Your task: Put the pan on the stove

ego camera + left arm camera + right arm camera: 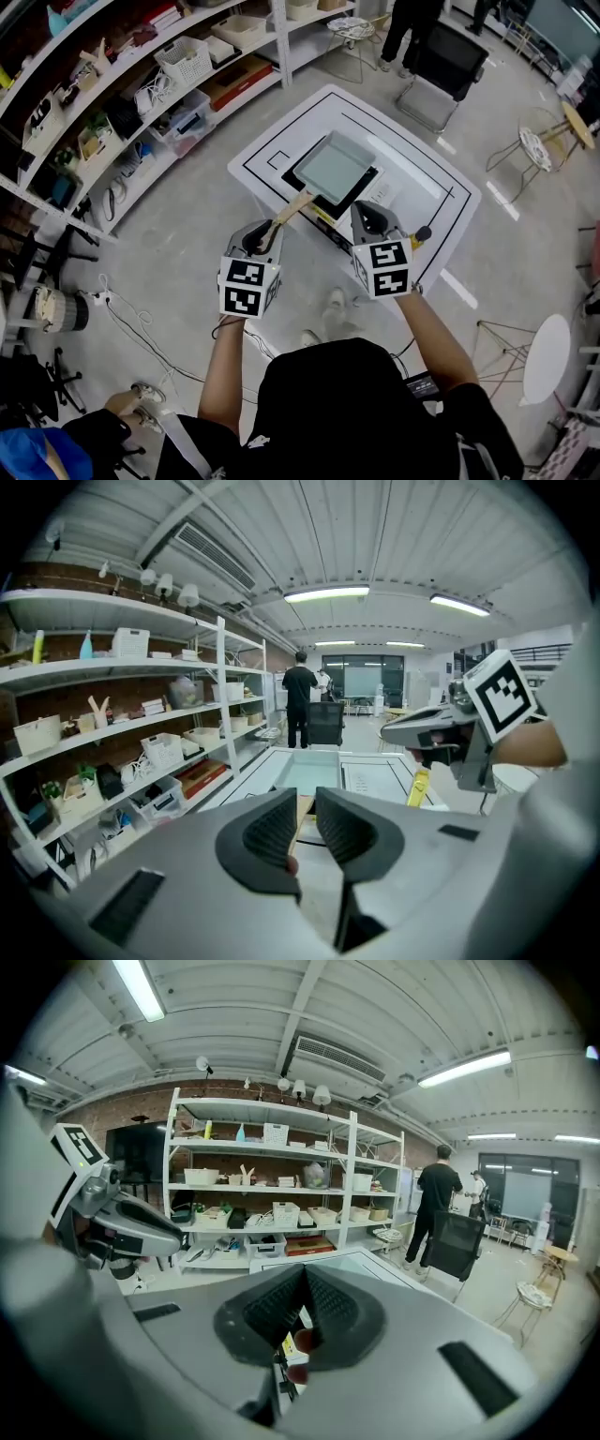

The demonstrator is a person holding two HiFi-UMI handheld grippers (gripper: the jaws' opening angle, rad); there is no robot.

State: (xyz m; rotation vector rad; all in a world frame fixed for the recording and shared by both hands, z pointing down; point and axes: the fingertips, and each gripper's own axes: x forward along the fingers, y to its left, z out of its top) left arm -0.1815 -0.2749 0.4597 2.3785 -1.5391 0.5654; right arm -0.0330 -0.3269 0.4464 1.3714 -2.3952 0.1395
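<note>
Head view, item one: square pan [336,167] with a wooden handle [292,208], lying over the black stove [294,178] on the white table [441,202]. Whether it rests on the stove or hangs just above it cannot be told.

Item two: left gripper [269,232], jaws clamped on the far end of the handle; the left gripper view shows the wood between them.

Item three: right gripper [367,214], jaws pressed together with nothing between them, near the stove's front edge.

Hazards, as judged:
- The hold sits at the handle's tip, so the pan's weight may twist it in the grip and drop a corner.
- The pan looks offset on the stove, so a release now may leave it overhanging.
- The idle right gripper could nudge it.
</note>
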